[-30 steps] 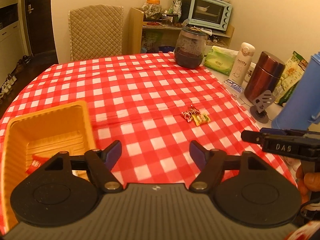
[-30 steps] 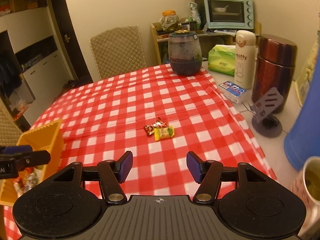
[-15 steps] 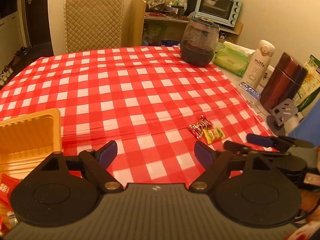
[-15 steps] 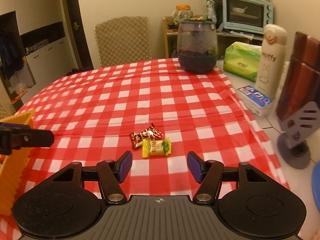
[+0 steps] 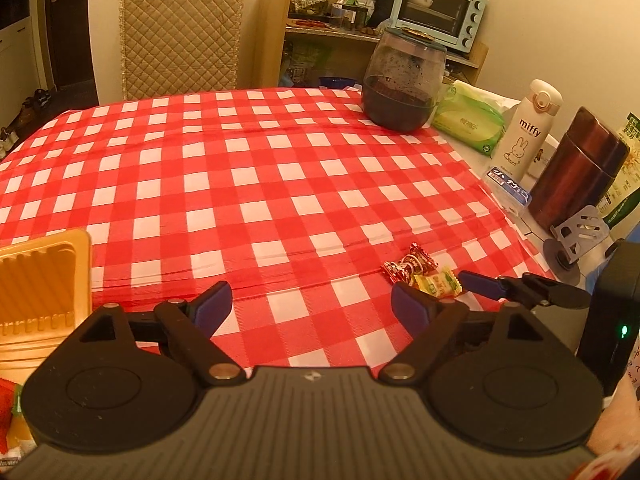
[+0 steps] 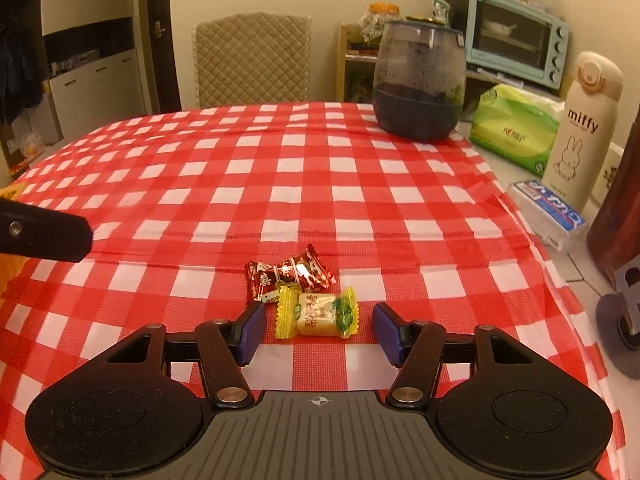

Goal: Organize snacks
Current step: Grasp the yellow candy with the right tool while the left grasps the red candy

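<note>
Checked red-and-white cloth (image 6: 320, 168) is covering the counter; yellow candy (image 6: 316, 314) is lying on it, touching the red candies (image 6: 288, 274) behind; your right gripper (image 6: 318, 330) is closing its jaws either side of the yellow candy, pads not yet touching; your left gripper (image 5: 308, 304) is hanging released, empty, beside the yellow tray (image 5: 44, 280).

A red-and-white checked cloth (image 6: 304, 168) covers the surface; at its far right stands a dark round jar (image 6: 419, 80); beside it lie a green tissue pack (image 6: 514, 130), a white "miffy" bottle (image 6: 584, 132) and a brown flask (image 5: 578, 168); behind, a quilted chair (image 6: 252, 60) and a pale-blue toaster oven (image 6: 516, 38).
</note>
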